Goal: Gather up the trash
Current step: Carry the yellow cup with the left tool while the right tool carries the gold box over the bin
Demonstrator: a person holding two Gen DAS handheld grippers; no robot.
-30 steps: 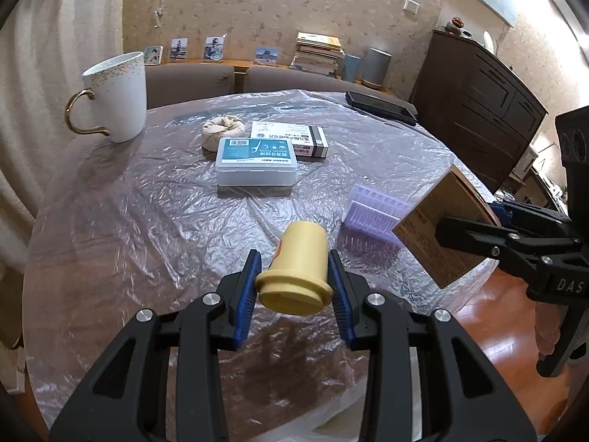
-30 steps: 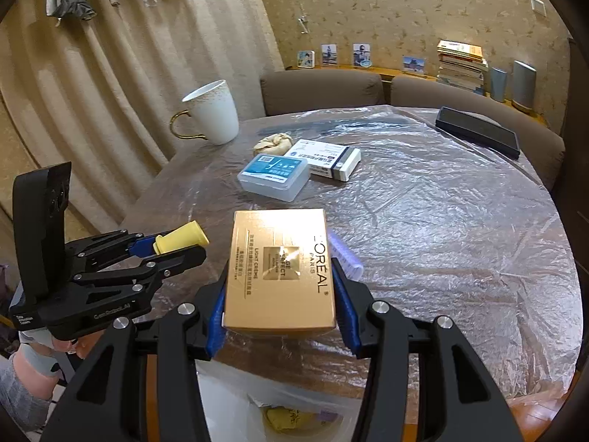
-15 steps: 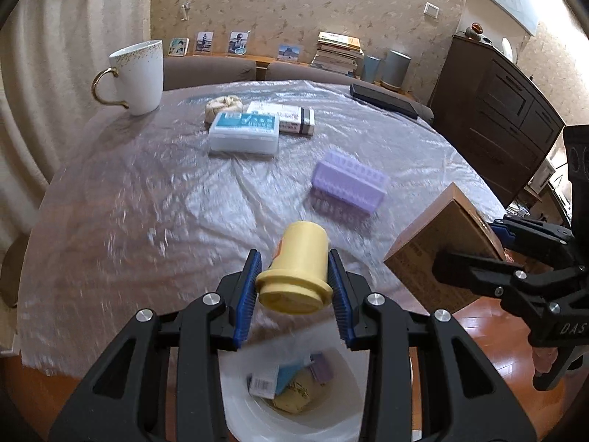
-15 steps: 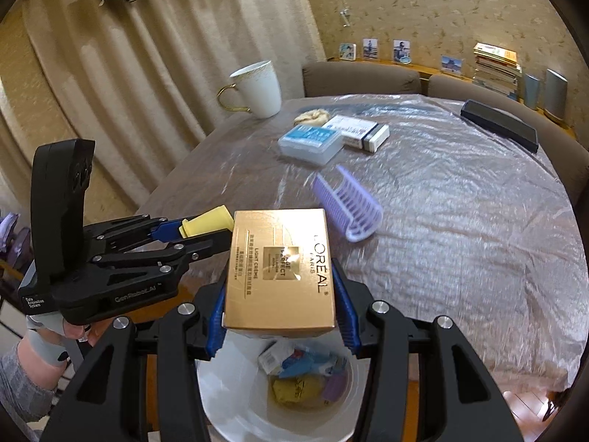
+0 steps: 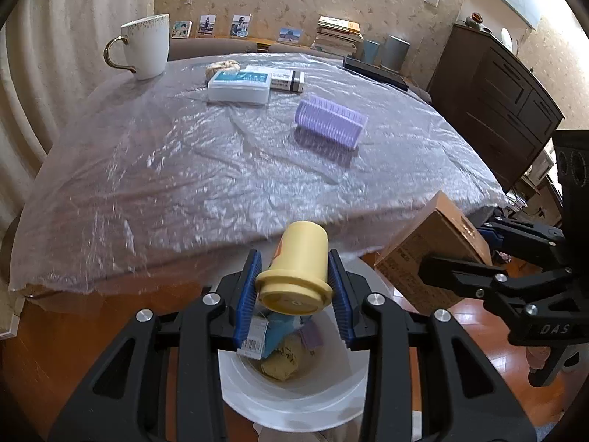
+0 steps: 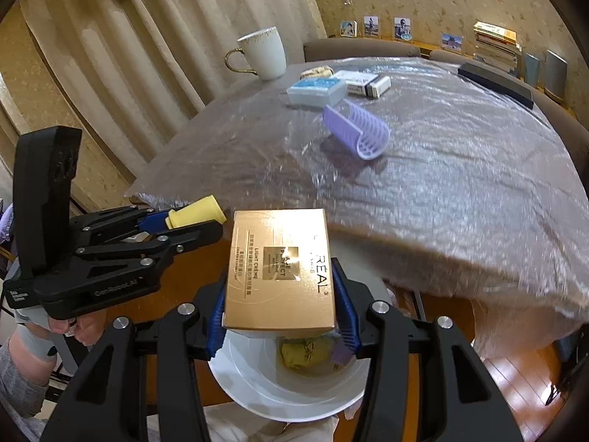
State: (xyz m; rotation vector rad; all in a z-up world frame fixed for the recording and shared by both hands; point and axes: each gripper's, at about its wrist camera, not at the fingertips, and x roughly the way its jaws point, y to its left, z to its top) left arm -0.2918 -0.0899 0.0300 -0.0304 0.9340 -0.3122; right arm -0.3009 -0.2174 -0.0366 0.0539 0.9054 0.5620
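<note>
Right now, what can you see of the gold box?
The gold box is a flat rectangular carton, shiny gold card with L'Oréal lettering on its top face and fine print on one side. It looks closed and undented. The right gripper is shut on its two long sides, holding it, tilted, over the white bin, beyond the table edge.

Both claws, left (image 5: 294, 287) with yellow bottle (image 5: 298, 272) and right (image 6: 279, 316) with gold box (image 6: 279, 269), have moved off the counter (image 5: 221, 169) to above the white bin (image 5: 294, 397).
</note>
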